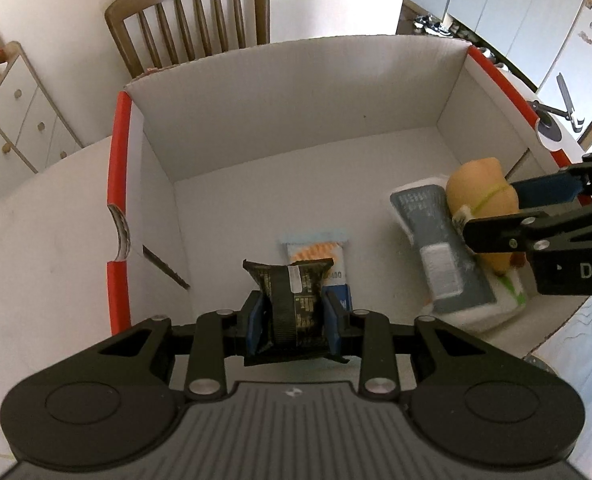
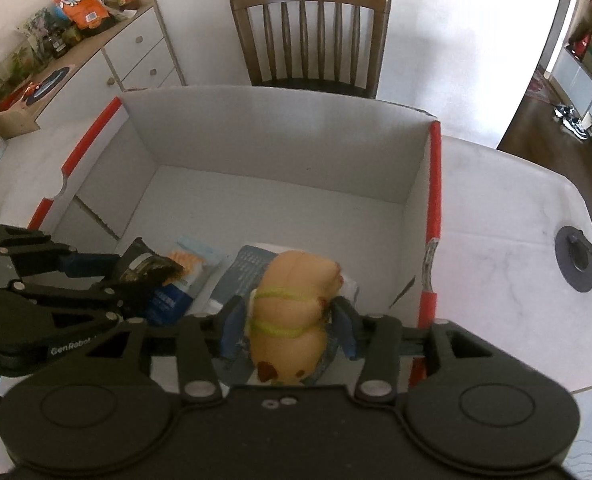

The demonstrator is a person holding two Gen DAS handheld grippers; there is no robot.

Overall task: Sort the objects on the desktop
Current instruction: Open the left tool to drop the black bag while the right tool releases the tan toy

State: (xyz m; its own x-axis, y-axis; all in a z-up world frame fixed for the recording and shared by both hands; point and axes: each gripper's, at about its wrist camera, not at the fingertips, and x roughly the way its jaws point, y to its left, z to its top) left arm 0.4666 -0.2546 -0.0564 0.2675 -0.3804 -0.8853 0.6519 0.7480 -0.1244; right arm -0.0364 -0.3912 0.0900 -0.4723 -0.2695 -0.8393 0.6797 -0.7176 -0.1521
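Both tongs [image 1: 294, 316] [image 2: 288, 328] straddle packets over box [image 1: 256, 128].

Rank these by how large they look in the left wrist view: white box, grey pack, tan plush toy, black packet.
1. white box
2. grey pack
3. tan plush toy and black packet: look alike; the packet is nearer the camera, so unranked.

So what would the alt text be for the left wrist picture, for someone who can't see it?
The left gripper holds a black snack packet inside a white cardboard box. An orange-and-blue packet and grey pouch lie on the box floor.
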